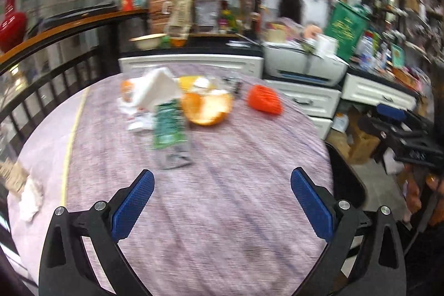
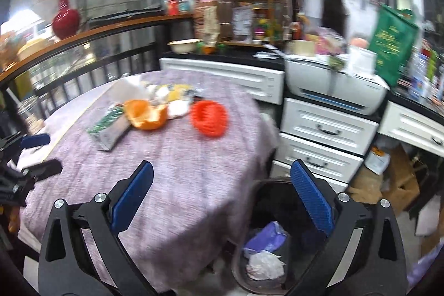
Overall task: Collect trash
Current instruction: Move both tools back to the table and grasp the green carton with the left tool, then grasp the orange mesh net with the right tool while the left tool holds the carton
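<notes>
Both your left claw [image 1: 222, 182] and right claw [image 2: 222, 174] hang wide open and empty over the table [image 1: 222, 212]. The orange peel [image 1: 206, 107] lies beside the green wrapper [image 1: 169, 124]: it looks light and stiff, so pinch its rim. The wrapper looks flimsy; nip an edge.

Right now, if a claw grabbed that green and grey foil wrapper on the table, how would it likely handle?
The flat green and grey foil wrapper looks thin and empty, so probably light and floppy. It lies flush on the purple woven tablecloth, so an edge may be hard to catch. Its glossy film could slip.
</notes>
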`<state>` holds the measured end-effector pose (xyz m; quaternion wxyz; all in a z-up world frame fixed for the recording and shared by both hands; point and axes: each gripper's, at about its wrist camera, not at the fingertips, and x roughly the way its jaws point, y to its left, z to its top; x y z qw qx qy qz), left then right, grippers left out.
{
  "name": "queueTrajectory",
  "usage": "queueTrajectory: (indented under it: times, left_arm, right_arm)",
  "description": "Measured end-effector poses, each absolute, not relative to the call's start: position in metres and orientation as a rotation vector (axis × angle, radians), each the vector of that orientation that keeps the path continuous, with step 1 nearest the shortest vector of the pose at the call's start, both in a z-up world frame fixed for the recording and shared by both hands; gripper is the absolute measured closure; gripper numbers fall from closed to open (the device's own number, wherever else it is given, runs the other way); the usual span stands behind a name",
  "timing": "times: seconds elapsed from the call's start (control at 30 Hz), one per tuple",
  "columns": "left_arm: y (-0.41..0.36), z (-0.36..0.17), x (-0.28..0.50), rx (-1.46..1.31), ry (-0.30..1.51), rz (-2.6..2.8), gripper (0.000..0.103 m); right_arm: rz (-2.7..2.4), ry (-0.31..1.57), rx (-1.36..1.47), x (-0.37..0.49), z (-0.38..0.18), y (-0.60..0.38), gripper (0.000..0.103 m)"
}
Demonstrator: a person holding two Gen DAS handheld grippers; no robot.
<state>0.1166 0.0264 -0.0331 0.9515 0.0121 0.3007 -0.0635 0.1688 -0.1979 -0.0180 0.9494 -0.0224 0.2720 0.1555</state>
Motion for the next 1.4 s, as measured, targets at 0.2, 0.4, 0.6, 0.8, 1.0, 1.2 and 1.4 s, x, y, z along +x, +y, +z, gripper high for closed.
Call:
queueTrajectory:
  times: [0.2, 0.4, 0.6, 0.8, 1.0, 1.2, 1.4]
  left_arm:
    - [0.079, -0.040, 0.129, -0.004, 0.634, 0.013, 0.006]
    - [0.114, -0.045, 0.148, -0.097, 0.681, 0.040, 0.006]
    - [0.098, -0.049, 0.186, -0.128, 0.722, -0.037, 0.006]
    - [0.079, -0.065, 0.238, -0.108, 0.847, -0.104, 0.006]
    - [0.086, -0.081, 0.275, -0.117, 0.932, -0.088, 0.017]
    - [0.095, -0.088, 0.283, -0.169, 0.958, -0.089, 0.051]
    - [0.097, -0.086, 0.274, -0.198, 0.929, -0.094, 0.054]
  right_arm:
    - [0.398, 0.570, -0.098, 0.184, -0.018, -0.154, 0.006]
    - [0.431, 0.589, -0.140, 0.204, -0.024, -0.127, 0.006]
    - [0.383, 0.590, -0.143, 0.223, -0.028, -0.125, 0.006]
    - [0.330, 0.605, -0.142, 0.238, -0.034, -0.140, 0.006]
    - [0.299, 0.643, -0.116, 0.252, -0.045, -0.156, 0.006]
    - [0.302, 0.660, -0.117, 0.263, -0.052, -0.156, 0.006]
    - [0.323, 0.666, -0.144, 0.280, -0.056, -0.146, 0.006]
